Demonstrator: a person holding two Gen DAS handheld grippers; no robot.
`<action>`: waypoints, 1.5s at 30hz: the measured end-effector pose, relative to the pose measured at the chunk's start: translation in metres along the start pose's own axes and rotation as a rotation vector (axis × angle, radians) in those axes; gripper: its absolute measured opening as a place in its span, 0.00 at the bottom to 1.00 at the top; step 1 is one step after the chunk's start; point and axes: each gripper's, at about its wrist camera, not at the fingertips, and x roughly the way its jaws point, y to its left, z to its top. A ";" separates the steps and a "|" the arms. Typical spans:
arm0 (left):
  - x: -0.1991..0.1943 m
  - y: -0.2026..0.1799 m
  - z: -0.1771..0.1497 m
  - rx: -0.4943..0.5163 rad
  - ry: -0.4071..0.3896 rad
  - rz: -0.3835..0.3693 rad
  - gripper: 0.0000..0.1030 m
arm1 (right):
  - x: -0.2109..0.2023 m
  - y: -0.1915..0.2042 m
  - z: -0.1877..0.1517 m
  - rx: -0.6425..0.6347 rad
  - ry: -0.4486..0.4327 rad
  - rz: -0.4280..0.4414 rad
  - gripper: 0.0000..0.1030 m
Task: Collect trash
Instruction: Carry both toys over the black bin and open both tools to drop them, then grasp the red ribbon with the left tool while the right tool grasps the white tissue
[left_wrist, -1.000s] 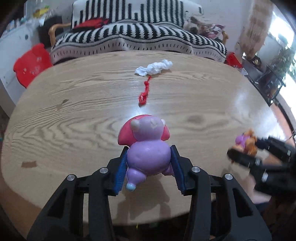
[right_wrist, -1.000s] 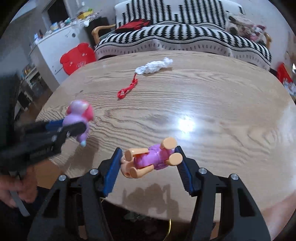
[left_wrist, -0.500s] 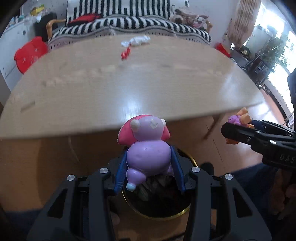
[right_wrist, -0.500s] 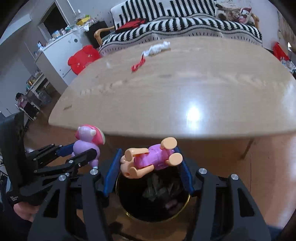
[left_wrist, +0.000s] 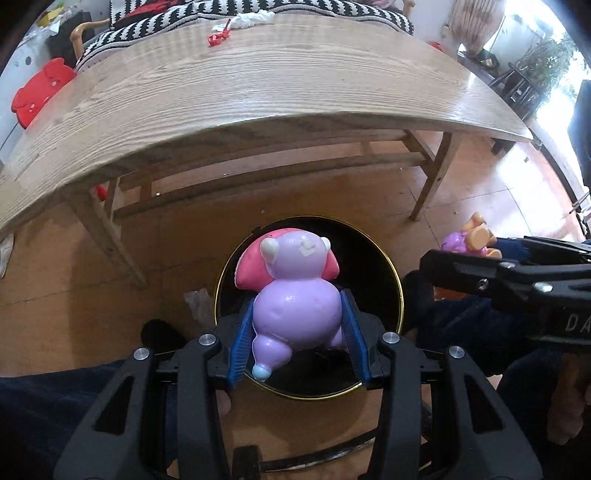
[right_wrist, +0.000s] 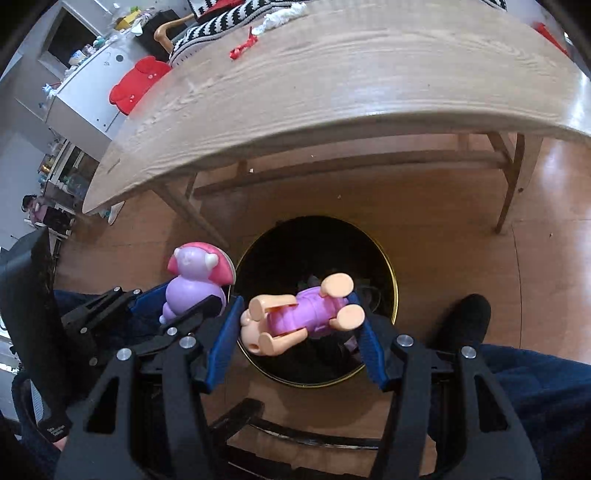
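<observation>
My left gripper (left_wrist: 297, 338) is shut on a purple and pink round toy figure (left_wrist: 291, 295), held above the mouth of a black bin with a gold rim (left_wrist: 397, 284) on the floor. My right gripper (right_wrist: 297, 332) is shut on a small doll in a purple dress (right_wrist: 299, 314), lying sideways between the blue pads, also over the bin (right_wrist: 391, 273). In the right wrist view the left gripper and its toy (right_wrist: 195, 277) hang at the bin's left edge. The doll (left_wrist: 469, 240) shows at the right of the left wrist view. Dark rubbish lies in the bin.
A wooden table (left_wrist: 258, 85) stands beyond the bin, with a white crumpled tissue (left_wrist: 251, 17) and a red scrap (left_wrist: 218, 35) at its far side. A striped sofa (left_wrist: 332, 11) is behind it. The person's dark-trousered legs (right_wrist: 535, 387) and a black shoe (right_wrist: 465, 317) flank the bin.
Both grippers have moved back off the table's near edge and sunk down over the floor bin, each keeping its toy. The table top has slid up and away in both views.
</observation>
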 end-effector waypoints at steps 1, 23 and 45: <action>0.000 0.000 0.000 -0.001 0.001 -0.003 0.43 | 0.000 0.000 0.000 -0.001 0.000 0.001 0.56; 0.002 -0.001 0.005 -0.009 -0.001 -0.003 0.44 | 0.000 -0.003 0.005 0.012 -0.003 0.003 0.57; -0.017 0.004 0.010 -0.038 -0.050 -0.017 0.72 | -0.028 0.008 0.010 -0.040 -0.105 -0.067 0.72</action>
